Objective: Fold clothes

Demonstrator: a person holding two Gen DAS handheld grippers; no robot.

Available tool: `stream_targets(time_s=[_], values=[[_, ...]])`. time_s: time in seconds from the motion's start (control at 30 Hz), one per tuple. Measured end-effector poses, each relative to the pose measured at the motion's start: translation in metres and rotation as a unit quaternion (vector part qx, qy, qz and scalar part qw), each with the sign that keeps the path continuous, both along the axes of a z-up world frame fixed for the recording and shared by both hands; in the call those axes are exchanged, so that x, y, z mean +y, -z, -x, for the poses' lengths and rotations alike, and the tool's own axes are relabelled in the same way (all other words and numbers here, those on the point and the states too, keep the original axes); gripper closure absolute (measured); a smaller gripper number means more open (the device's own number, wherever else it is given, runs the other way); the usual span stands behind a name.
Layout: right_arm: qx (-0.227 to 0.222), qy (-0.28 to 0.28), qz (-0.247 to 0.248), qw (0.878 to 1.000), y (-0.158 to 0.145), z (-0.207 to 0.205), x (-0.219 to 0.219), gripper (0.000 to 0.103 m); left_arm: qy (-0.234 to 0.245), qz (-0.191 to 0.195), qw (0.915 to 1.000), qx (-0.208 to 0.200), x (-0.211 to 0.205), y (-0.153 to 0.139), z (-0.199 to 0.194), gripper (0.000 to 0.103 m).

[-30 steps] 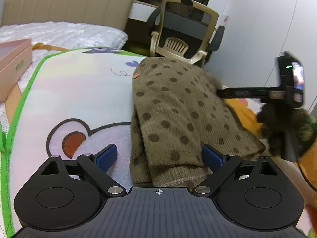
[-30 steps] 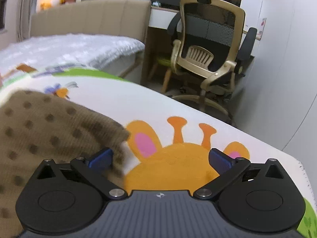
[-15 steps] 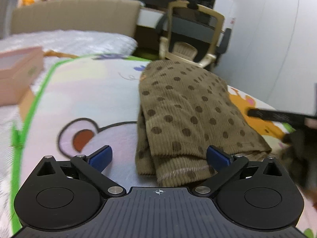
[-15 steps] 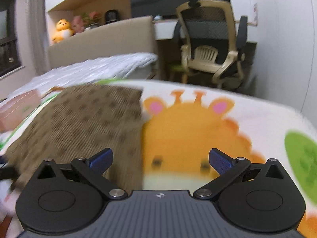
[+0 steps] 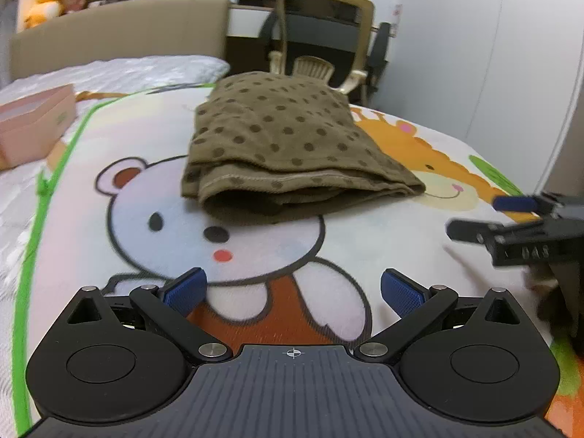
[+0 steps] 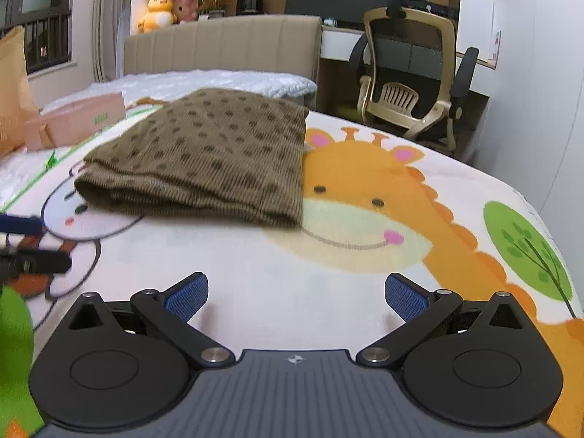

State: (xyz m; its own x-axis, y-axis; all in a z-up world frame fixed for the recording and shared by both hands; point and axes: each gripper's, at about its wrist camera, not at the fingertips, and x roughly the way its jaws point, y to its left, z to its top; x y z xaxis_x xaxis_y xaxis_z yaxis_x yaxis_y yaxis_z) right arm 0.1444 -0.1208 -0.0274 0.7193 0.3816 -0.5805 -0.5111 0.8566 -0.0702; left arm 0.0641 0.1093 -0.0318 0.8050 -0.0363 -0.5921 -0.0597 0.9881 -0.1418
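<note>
A brown garment with dark dots [image 5: 288, 138] lies folded into a thick stack on the cartoon-print blanket [image 5: 255, 248]; it also shows in the right wrist view as the folded garment [image 6: 208, 157]. My left gripper [image 5: 292, 292] is open over the printed bear, a hand's length short of the garment, with nothing between its blue pads. My right gripper [image 6: 295, 294] is open too, empty, over the white part of the blanket below the giraffe print. Each gripper shows at the edge of the other's view: the right gripper [image 5: 518, 226] and the left gripper [image 6: 25, 244].
A pink box [image 5: 33, 124] sits on the white quilt at the left. Behind the bed stand a beige headboard [image 6: 219, 43] and an office chair [image 6: 408, 84]. The blanket's right edge [image 6: 540, 219] drops off near a white wall.
Both grippers have pulled back from the garment toward the near side of the blanket. The garment, close under the left gripper a second ago, now lies apart and folded.
</note>
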Motion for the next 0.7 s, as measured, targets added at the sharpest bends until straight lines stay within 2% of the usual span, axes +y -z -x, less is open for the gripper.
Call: stream_targets(time_s=[0.13,0.3,0.37,0.53,0.7], values=[[-0.009,-0.001,0.022,1.000,0.002,0.005,0.004,0.000,-0.024,0.000,0.9997,0.003,0.002,0.001,0.000,0.000],[-0.015,-0.002,0.043,0.999,0.004,0.006,0.010,0.000,-0.033,-0.034,0.9987,0.015,-0.005,0.002,-0.004,0.000],[-0.002,-0.002,0.030,1.000,0.005,0.003,0.007,0.000,-0.039,-0.041,0.9982,0.019,-0.006,0.002,-0.005,0.000],[0.057,-0.001,-0.036,0.998,0.007,-0.014,-0.013,0.000,-0.043,-0.042,0.9980,0.022,-0.004,0.003,-0.006,0.000],[0.053,0.001,-0.021,0.998,0.007,-0.012,-0.008,0.000,-0.042,-0.039,0.9981,0.022,-0.004,0.003,-0.006,0.000]])
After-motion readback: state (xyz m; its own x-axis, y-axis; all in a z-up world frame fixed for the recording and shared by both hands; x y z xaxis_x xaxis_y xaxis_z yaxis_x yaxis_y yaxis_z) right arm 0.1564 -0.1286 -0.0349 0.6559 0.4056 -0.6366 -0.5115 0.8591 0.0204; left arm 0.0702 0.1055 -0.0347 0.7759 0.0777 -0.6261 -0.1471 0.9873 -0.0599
